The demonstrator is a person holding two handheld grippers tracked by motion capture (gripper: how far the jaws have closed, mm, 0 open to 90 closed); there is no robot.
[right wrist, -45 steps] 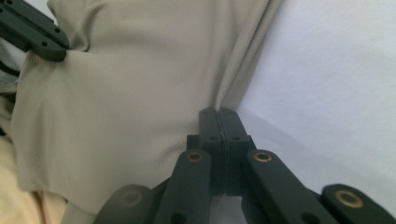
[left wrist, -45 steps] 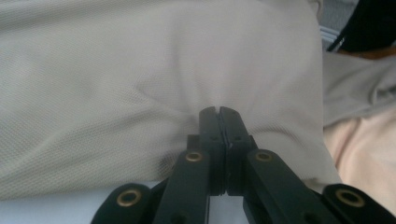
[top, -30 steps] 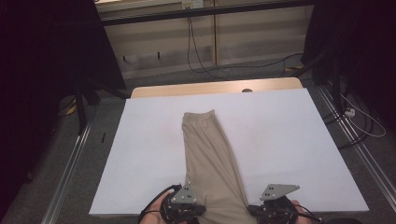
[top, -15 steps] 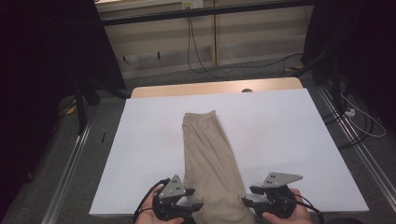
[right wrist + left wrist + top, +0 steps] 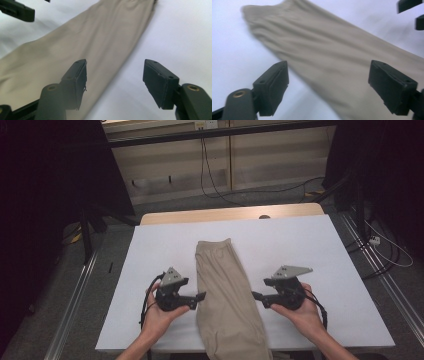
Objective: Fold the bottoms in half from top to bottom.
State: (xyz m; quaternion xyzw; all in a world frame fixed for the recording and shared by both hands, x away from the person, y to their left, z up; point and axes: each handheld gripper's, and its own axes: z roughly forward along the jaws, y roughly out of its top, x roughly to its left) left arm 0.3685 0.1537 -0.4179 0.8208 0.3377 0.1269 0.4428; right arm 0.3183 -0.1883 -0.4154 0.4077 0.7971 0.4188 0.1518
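Both hands have moved away from the near end of the beige trousers [image 5: 225, 295] since the earlier frames, going further up along the cloth and out to its two sides. At the same time the jaws of both grippers have just been opening, and nothing is between them now. The left gripper [image 5: 200, 296] hangs just beside the left edge of the cloth with its jaws wide. In the left gripper view the folded trousers [image 5: 332, 57] lie beyond the jaw tips, not between them. The right gripper [image 5: 256, 295] hangs near the right edge, a little apart from it, also with its jaws apart and empty. In the right gripper view the cloth [image 5: 82, 50] passes behind one jaw, and the white cover of the counter [image 5: 175, 37] is behind the other.

I judge from this that the near end was let go, and that the hands now take a new place at the middle of the trousers, maybe for the next fold or for smoothing.

On the white counter [image 5: 325, 250], the trousers lie flat between the two grippers as one long, narrow strip. Their long axis runs from the person toward the far side of the counter. The far end looks gathered, like a waistband, and points away from the person, while the near end reaches the front edge of the counter and goes over it.
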